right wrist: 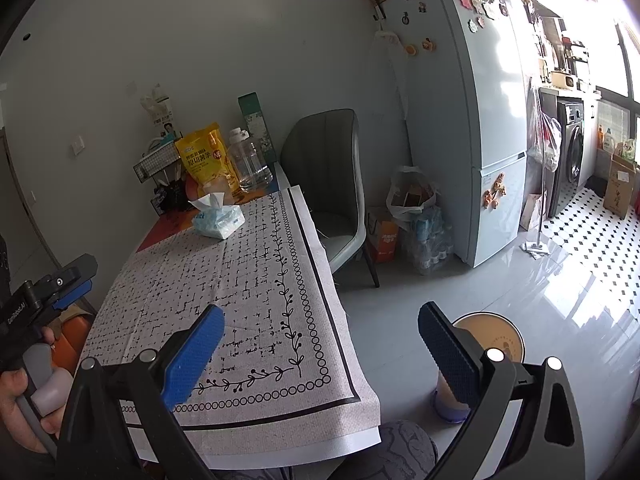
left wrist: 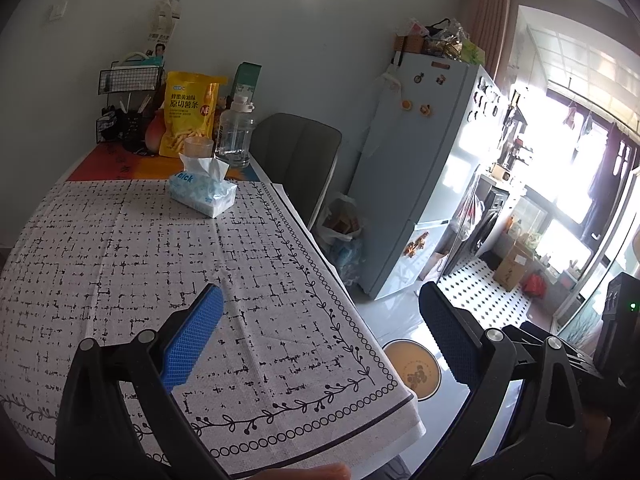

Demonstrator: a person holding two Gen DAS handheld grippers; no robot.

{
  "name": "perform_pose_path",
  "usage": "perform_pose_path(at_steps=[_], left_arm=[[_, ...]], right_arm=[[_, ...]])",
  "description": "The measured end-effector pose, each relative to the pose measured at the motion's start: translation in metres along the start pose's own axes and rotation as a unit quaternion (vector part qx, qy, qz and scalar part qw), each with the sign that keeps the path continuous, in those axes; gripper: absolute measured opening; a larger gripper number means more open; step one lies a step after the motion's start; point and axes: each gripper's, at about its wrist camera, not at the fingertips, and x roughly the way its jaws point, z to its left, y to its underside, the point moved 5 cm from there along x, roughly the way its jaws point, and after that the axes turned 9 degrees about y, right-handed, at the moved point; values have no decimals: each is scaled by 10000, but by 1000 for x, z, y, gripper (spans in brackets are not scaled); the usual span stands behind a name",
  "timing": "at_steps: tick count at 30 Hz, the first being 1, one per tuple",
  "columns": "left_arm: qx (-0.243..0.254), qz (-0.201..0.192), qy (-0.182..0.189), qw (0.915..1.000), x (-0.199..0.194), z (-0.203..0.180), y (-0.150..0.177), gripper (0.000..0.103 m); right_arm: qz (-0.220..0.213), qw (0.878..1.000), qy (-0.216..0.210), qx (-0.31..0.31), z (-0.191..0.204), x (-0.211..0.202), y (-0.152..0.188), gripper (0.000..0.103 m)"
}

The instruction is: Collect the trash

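Grey patterned cloth table (right wrist: 240, 264) shows no loose trash; the round tan-lined bin (right wrist: 490, 336) stands on the floor right of it, nearer the gaping, empty right gripper (right wrist: 320, 334). Left gripper (left wrist: 322, 306) is likewise spread and empty.

Both grippers are held level and forward, each with its 2 blue-padded fingers spread wide and nothing between them. The left gripper (left wrist: 320, 336) shows its left pad facing the camera and its right one edge-on. The right gripper (right wrist: 320, 354) stands the same way. In the right wrist view the left gripper (right wrist: 60, 284) appears from the side, held by the person's left hand (right wrist: 28, 404), fingers curled round the grey trigger; how hard it is squeezed is hard to judge.
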Motion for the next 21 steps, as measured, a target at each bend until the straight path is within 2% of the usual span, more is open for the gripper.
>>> perform_pose_path(at_steps=[21], left_arm=[[0,90,7,10000,6,-1,10,97]], right_arm=[[80,9999,35,74,-7,6,4,95]])
